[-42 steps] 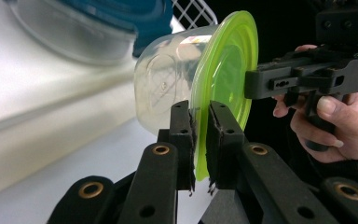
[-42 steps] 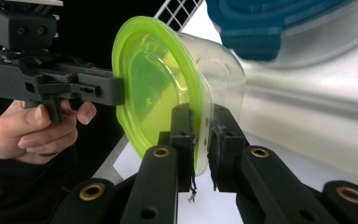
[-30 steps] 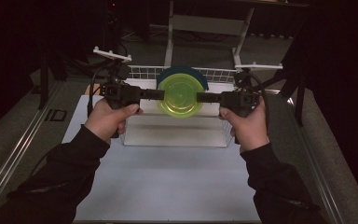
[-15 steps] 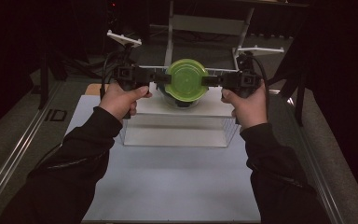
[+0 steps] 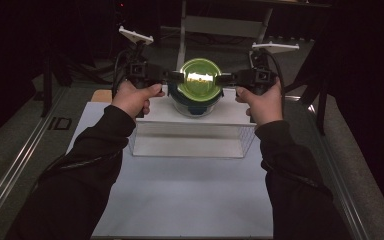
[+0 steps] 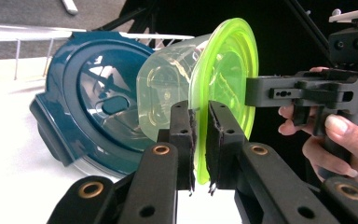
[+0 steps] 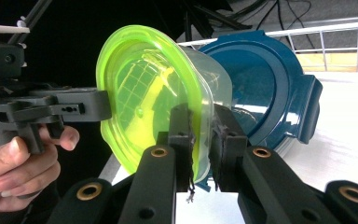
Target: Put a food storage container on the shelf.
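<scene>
One marking could be read: the black letters "ID" (image 5: 60,123), printed on the grey surface just outside the left edge of the bench's white top (image 5: 190,200), beside the metal rail that ran along that side. In the high view the letters lay turned, so that they read sideways. No brand, label or number could be made out on the green-lidded container (image 5: 199,80), on the blue lid (image 6: 88,107) behind it, or on either gripper's black body; whatever may have been moulded into the plastic was too small to read.
</scene>
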